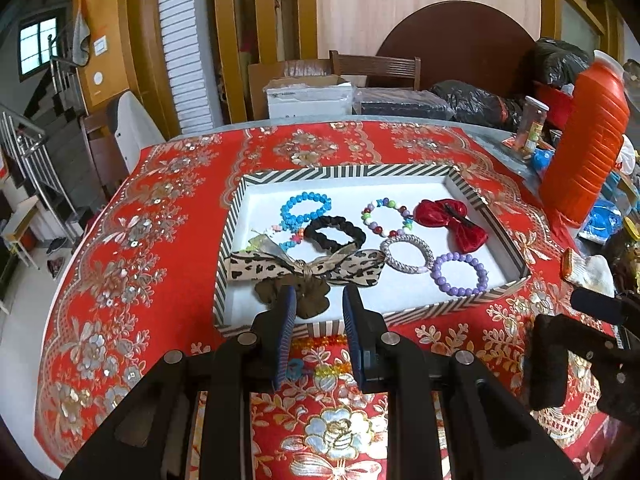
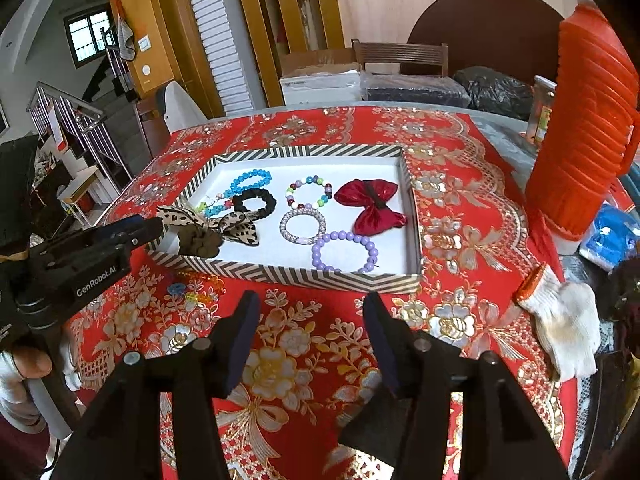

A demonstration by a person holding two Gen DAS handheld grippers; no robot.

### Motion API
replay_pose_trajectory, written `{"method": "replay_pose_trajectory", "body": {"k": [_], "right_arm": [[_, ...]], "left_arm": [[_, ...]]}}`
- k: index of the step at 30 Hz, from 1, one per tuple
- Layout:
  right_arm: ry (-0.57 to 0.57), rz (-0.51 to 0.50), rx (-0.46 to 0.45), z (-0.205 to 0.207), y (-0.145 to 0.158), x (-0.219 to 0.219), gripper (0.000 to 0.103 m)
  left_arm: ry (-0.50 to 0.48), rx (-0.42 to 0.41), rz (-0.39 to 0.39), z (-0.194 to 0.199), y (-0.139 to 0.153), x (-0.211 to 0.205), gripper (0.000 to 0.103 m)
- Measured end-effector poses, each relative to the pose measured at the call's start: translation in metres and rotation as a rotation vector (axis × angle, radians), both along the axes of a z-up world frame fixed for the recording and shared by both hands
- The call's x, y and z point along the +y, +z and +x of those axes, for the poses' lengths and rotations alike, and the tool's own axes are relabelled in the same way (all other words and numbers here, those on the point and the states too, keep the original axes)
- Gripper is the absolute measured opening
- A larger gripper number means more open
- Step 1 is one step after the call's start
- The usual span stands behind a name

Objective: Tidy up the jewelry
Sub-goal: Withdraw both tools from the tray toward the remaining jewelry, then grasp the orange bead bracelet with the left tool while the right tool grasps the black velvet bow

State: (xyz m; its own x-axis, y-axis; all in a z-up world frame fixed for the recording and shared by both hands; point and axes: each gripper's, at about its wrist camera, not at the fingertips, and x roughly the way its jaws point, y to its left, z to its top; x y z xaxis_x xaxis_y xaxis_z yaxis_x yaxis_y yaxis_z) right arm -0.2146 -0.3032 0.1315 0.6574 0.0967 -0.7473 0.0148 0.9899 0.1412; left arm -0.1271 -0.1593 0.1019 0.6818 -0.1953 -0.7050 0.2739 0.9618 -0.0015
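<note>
A striped box lid [image 1: 424, 308] [image 2: 280, 274] lies on the red tablecloth and holds bracelets, hair ties and bows: a leopard bow [image 1: 304, 266] [image 2: 224, 220], a red bow [image 1: 456, 220] [image 2: 370, 202], a purple bead bracelet [image 1: 460, 274] [image 2: 344, 250]. My left gripper [image 1: 319, 300] [image 2: 150, 226] is open and empty, its tips over the lid's near edge beside a brown scrunchie [image 1: 308, 300] [image 2: 200, 242]. An orange and blue bead string [image 1: 320, 364] [image 2: 192, 286] lies on the cloth in front of the lid. My right gripper [image 2: 312, 304] is open and empty above the cloth.
A tall orange thermos [image 1: 584, 140] [image 2: 580, 128] stands at the right. A white work glove [image 2: 564, 320] [image 1: 588, 270] lies near the right edge. Jars, blue items and black bags crowd the far right. A chair [image 2: 400, 56] stands behind the table.
</note>
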Motion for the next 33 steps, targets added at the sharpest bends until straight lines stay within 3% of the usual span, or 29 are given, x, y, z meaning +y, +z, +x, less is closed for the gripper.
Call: {"method": "replay_pose_trajectory", "body": {"k": [9,18,25,33], "right_arm": [[-0.025,-0.017,0.003,-0.015,0.005,-0.021,0.060],[-0.084,-0.030,0.064,-0.040,-0.019,-0.060,0.060],[-0.122,0.033,0.123,-0.053,-0.045,-0.077,0.060],[-0.124,0.084,0.170,-0.028,-0.066,-0.066,0.061]], "left_arm": [[-0.039,0.135,-0.122,0.012,-0.002,0.031,0.019],[0.006,0.285,-0.188,0.023,-0.041,0.066,0.023],[0.040,0.353,-0.239,0.032,-0.063,0.073,0.023],[0.063,0.373,-0.246,0.036,-0.073,0.071,0.024]]}}
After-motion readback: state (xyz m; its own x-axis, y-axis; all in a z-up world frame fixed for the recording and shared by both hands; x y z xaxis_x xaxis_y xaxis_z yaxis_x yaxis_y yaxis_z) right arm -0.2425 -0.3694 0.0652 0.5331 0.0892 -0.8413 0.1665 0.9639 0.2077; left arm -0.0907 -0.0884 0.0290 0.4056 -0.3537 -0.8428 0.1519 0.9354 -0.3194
